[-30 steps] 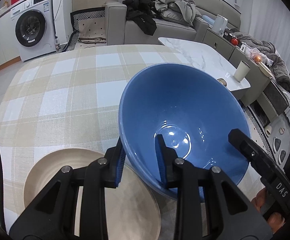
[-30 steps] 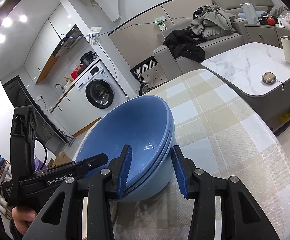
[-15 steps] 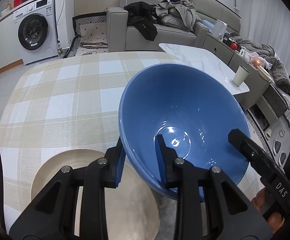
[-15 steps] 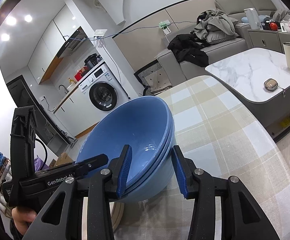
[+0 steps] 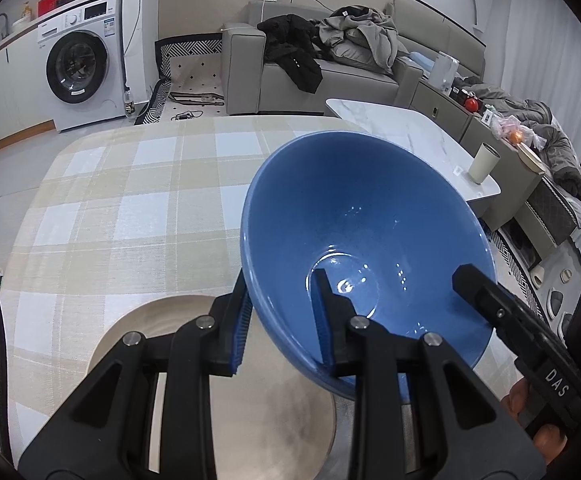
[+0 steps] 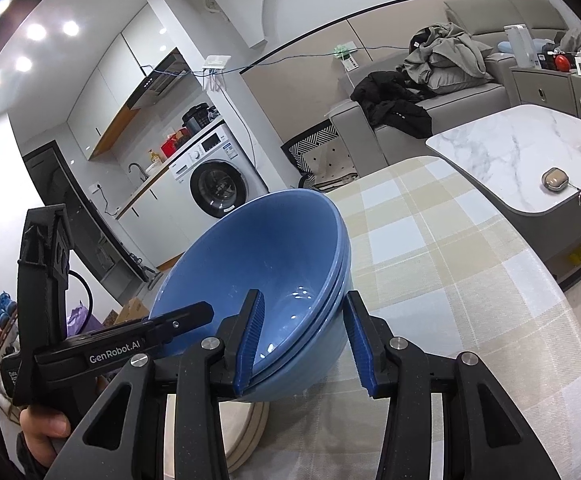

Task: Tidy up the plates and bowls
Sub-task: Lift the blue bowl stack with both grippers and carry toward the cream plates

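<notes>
Now your left fingers pinch the blue bowls' rim above the beige plate; your right fingers straddle the opposite rim, grip unclear.

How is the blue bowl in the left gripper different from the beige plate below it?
The blue bowl is deep with steep sides, while the beige plate is shallow and nearly flat. The bowl sits tilted, its rim pinched by the left gripper; the plate lies flat on the checked tablecloth with nothing gripping it. The bowl is glossy and the plate looks matte. Both are round and plain-coloured.
</notes>
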`<action>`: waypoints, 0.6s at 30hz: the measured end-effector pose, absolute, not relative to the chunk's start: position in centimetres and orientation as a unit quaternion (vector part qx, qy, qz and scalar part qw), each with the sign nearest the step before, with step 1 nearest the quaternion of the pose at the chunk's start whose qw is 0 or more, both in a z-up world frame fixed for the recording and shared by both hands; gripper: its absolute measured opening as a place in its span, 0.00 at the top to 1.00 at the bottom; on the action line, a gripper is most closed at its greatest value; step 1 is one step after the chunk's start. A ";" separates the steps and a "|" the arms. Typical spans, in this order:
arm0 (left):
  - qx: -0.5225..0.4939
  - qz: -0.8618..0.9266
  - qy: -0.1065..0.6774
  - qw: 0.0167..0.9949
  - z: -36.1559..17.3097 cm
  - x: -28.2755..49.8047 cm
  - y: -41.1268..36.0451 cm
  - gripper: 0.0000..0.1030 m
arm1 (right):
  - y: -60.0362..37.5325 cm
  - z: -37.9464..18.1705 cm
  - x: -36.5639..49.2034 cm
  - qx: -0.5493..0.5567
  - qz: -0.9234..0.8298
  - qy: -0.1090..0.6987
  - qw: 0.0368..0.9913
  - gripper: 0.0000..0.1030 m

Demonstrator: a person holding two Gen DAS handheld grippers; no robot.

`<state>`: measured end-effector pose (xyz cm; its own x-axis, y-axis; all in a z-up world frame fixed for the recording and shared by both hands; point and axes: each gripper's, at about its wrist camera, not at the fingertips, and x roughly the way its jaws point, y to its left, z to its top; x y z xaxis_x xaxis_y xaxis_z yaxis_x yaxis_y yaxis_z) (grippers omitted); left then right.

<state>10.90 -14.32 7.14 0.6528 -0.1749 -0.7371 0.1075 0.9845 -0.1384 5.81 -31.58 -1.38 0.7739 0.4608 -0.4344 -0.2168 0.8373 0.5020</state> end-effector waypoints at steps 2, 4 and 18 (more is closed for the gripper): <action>-0.041 -0.076 0.408 0.909 7.3 10.5 -14.0 0.75 | -31.3 -1.3 5.7 0.214 0.187 0.281 0.917 0.58; -0.042 -0.075 0.406 0.910 7.5 10.2 -13.8 0.75 | -31.0 -1.2 5.6 0.212 0.189 0.280 0.917 0.58; -0.047 -0.058 0.398 0.914 8.5 8.0 -11.7 0.75 | -28.9 -0.8 5.4 0.193 0.211 0.278 0.917 0.58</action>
<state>7.96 -11.66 8.54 0.6771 -0.1434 -0.7218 0.0679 0.9888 -0.1328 5.38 -28.86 -0.84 0.7561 0.4942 -0.4290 -0.2793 0.8365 0.4714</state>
